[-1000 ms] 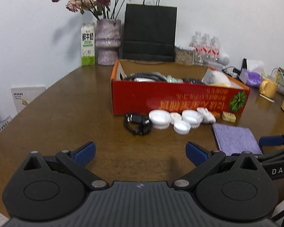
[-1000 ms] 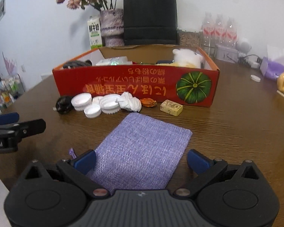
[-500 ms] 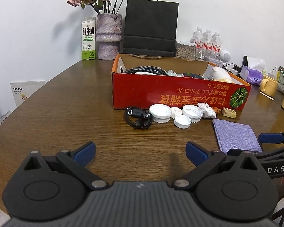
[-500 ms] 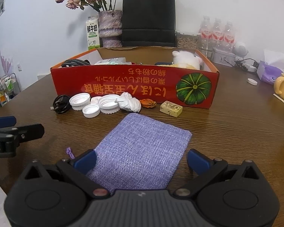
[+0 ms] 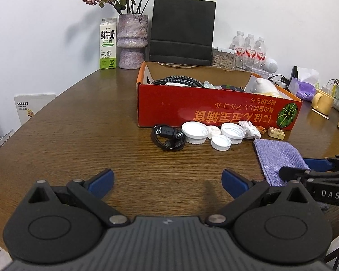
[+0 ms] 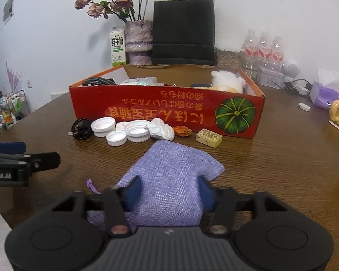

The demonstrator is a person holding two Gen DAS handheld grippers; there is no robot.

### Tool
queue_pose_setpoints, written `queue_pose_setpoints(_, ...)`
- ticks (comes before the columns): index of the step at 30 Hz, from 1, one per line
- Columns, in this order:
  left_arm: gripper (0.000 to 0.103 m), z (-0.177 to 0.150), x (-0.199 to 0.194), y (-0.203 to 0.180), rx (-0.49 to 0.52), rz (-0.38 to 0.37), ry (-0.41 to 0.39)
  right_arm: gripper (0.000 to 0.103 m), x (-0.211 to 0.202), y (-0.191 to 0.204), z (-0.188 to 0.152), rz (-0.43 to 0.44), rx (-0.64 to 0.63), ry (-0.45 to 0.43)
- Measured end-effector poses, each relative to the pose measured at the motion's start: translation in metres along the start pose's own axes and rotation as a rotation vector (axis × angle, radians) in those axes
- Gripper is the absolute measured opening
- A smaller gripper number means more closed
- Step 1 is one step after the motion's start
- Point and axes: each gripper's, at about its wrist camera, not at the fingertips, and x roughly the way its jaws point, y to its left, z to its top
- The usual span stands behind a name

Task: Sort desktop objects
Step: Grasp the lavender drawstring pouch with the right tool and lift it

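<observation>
Purple pouch (image 6: 169, 176) between closing jaws

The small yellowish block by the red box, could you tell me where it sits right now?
In the right wrist view the yellowish block lies on the table just in front of the red box, below its pumpkin picture, right of the orange-brown piece and beyond the purple pouch.

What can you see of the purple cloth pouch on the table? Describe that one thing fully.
The purple cloth pouch is a flat, coarse-woven lilac bag, like burlap, lying on the brown wooden table in front of the red box. A knotted purple drawstring end pokes out at its near left. The right gripper is closing on its near part: the blue fingers bunch the fabric upward between them. Its far corners stay on the table.
</observation>
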Motion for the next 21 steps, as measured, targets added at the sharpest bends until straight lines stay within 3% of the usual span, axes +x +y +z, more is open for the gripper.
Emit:
queue_pose_setpoints(3,0.103,0.001,0.0,-0.002,0.005,-0.001,0.0,0.005,-0.001,0.0,0.0,0.003,0.003,-0.007)
queue_pose_setpoints(4,0.103,0.002,0.0,-0.002,0.007,-0.002,-0.002,0.003,-0.002,-0.003,0.001,0.011,0.018,-0.011)
queue_pose_setpoints(10,0.103,0.012,0.002,-0.003,0.016,0.002,-0.024,0.003,-0.012,-0.018,0.004,0.016,0.08,-0.069)
queue_pose_setpoints(16,0.103,0.031,0.02,-0.002,0.016,0.014,-0.027,0.003,-0.017,-0.036,0.011,-0.034,0.112,-0.106)
queue_pose_setpoints(19,0.093,0.04,0.036,-0.004,0.043,0.029,-0.004,0.003,-0.016,-0.045,0.012,-0.053,0.128,-0.111)
queue_pose_setpoints(21,0.078,0.044,0.048,-0.006,0.059,0.043,0.025,0.003,-0.014,-0.049,0.012,-0.056,0.135,-0.111)
